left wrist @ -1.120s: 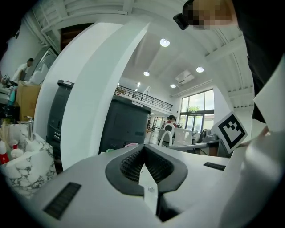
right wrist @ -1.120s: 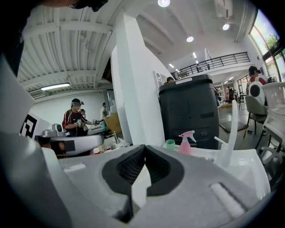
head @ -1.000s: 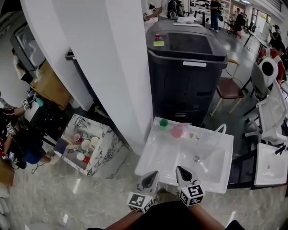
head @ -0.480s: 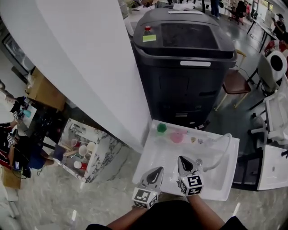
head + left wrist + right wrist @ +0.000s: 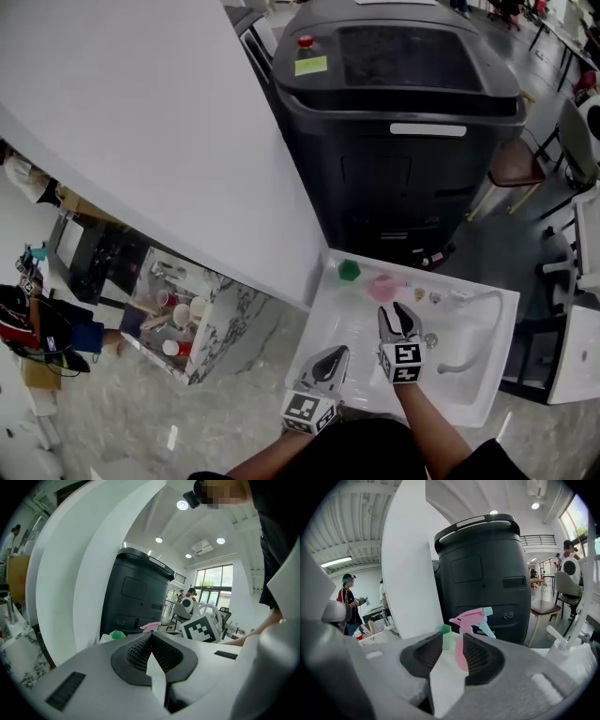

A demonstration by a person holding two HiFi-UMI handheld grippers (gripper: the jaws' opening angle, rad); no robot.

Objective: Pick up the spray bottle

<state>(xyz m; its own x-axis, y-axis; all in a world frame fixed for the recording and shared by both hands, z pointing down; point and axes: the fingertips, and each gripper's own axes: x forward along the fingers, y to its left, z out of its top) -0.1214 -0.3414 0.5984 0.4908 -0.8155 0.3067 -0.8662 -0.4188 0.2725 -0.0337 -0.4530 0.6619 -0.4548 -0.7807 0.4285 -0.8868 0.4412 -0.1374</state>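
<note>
The pink spray bottle (image 5: pixel 382 286) with a pale blue nozzle stands on the back ledge of the white sink (image 5: pixel 349 330), next to a green cup (image 5: pixel 349 270). My right gripper (image 5: pixel 396 315) hovers over the basin just short of the bottle, its jaws opening and nothing between them. In the right gripper view the spray bottle (image 5: pixel 468 620) shows through the gap of the right gripper (image 5: pixel 452 645), apart from the pads, with the green cup (image 5: pixel 445 633) left of it. My left gripper (image 5: pixel 336 356) is shut and empty at the sink's near left. The left gripper (image 5: pixel 150 637) faces the distant bottle (image 5: pixel 151 626).
A large black bin (image 5: pixel 403 122) stands right behind the sink. A white pillar (image 5: pixel 159 141) rises at the left. A white faucet (image 5: pixel 476 323) curves over the basin's right side. A marbled box of cups (image 5: pixel 178 314) sits on the floor at left, a chair (image 5: pixel 520 169) at right.
Both grippers have moved forward over the sink toward the bottle, the right one farther. The right gripper's jaws, shut before, now stand apart.
</note>
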